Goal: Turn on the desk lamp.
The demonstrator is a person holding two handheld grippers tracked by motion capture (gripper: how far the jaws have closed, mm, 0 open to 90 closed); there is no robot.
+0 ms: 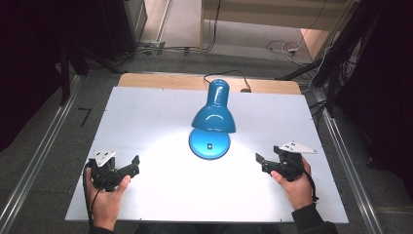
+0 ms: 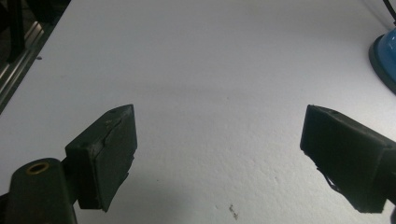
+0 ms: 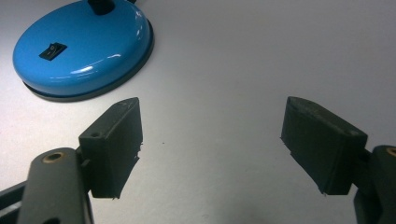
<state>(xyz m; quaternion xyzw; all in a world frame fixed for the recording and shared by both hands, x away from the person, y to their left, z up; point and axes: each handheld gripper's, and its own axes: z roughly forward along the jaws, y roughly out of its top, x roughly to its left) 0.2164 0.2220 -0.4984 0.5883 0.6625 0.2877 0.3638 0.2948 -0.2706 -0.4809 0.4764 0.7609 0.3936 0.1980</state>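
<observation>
Both grippers, left gripper (image 1: 130, 165) and right gripper (image 1: 263, 162), jaws apart, empty. Lamp base (image 3: 84, 49) ahead-left of right gripper; rocker switch (image 3: 52, 51) likely target: approach slowly, press squarely.

White table (image 1: 146, 117) bears a blue lamp (image 1: 210, 139), apparently lit.

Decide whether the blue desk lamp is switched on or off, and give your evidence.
On. The blue desk lamp casts a bright pool of light on the white tabletop around its round base.
</observation>
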